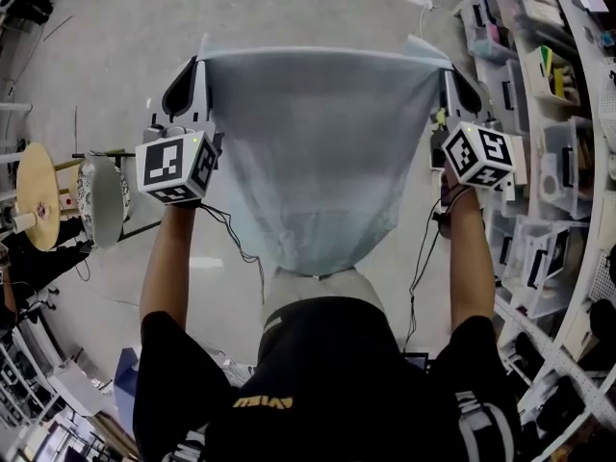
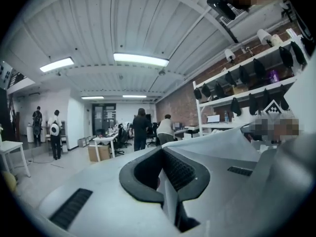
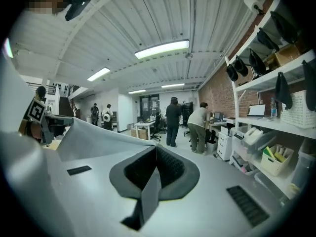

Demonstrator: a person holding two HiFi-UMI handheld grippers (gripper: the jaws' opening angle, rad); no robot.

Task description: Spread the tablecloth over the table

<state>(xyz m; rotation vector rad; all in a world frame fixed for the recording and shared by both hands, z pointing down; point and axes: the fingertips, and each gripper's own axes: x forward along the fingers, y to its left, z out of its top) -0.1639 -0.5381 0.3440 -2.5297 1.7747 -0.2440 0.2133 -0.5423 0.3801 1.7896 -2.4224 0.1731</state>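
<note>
A pale blue-grey tablecloth (image 1: 318, 152) hangs stretched in the air between my two grippers, its top edge taut and its lower part sagging toward my body. My left gripper (image 1: 200, 63) is shut on the cloth's upper left corner, and the cloth (image 2: 170, 201) shows pinched between its dark pads (image 2: 180, 171). My right gripper (image 1: 446, 65) is shut on the upper right corner, with a fold of cloth (image 3: 148, 194) clamped between its pads (image 3: 170, 168). Both grippers point roughly level, held out in front of me. No table surface under the cloth shows in any view.
White shelving (image 1: 549, 114) packed with bins runs down the right side. Round stools (image 1: 67, 195) stand at the left. Grey floor (image 1: 125, 56) lies below the cloth. Two people (image 3: 186, 121) stand at desks far ahead, others by the far wall (image 2: 47, 130).
</note>
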